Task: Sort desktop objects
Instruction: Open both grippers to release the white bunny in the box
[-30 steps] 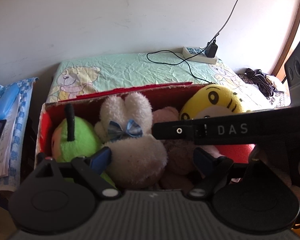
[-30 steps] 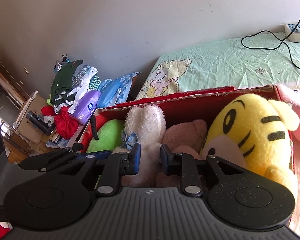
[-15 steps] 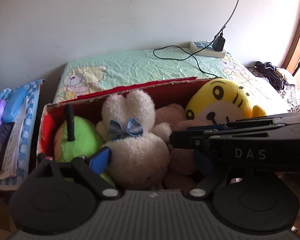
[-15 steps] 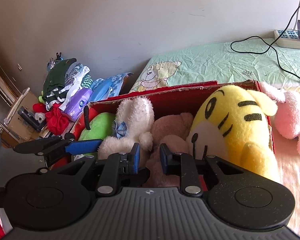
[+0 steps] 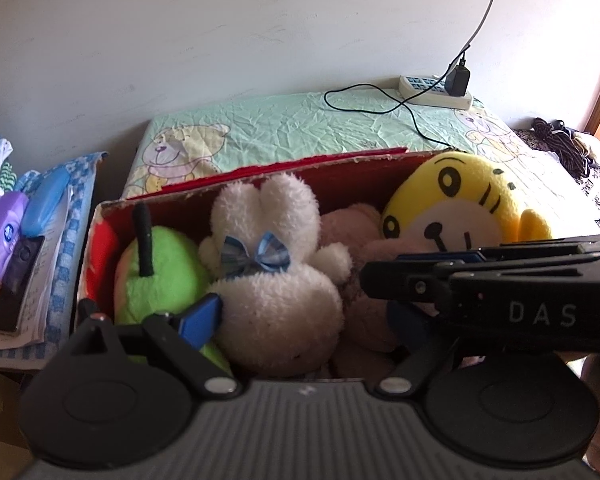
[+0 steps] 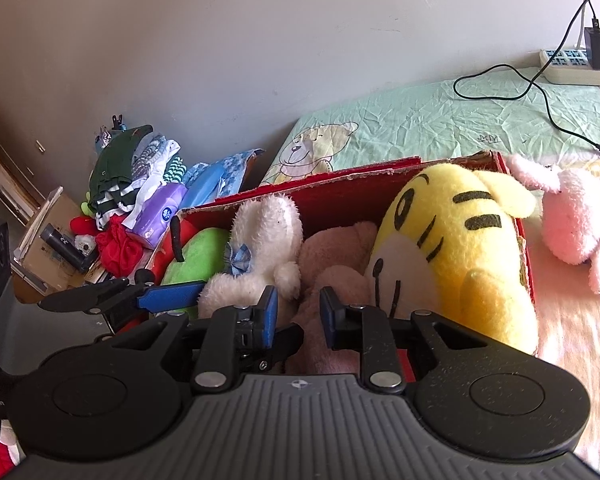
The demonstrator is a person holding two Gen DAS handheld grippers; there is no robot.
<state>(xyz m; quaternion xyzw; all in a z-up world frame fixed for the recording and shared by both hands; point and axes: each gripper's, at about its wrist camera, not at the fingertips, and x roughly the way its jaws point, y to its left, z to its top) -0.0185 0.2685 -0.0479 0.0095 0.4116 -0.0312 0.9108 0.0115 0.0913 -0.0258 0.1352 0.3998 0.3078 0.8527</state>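
A red cardboard box (image 6: 342,200) is packed with a green plush (image 6: 196,256), white rabbit (image 5: 276,268), brown bear (image 6: 332,256) and yellow tiger (image 6: 452,248). The left hand-held gripper (image 5: 306,312) is spread apart around the rabbit. The right hand-held gripper (image 6: 298,312) is parted narrowly, empty. A pink rabbit (image 6: 576,224) is seen outside at 3 o'clock.

Bright daylight comes in from the right side, and it washes out the bedding (image 6: 572,344) at the right of the right wrist view to a pale glow. The wall (image 5: 260,32) is softly and evenly lit, and dark shade sits deep inside the red box (image 5: 340,184). Both pictures are sharp in the middle but bend round at the edges, with dark corners.
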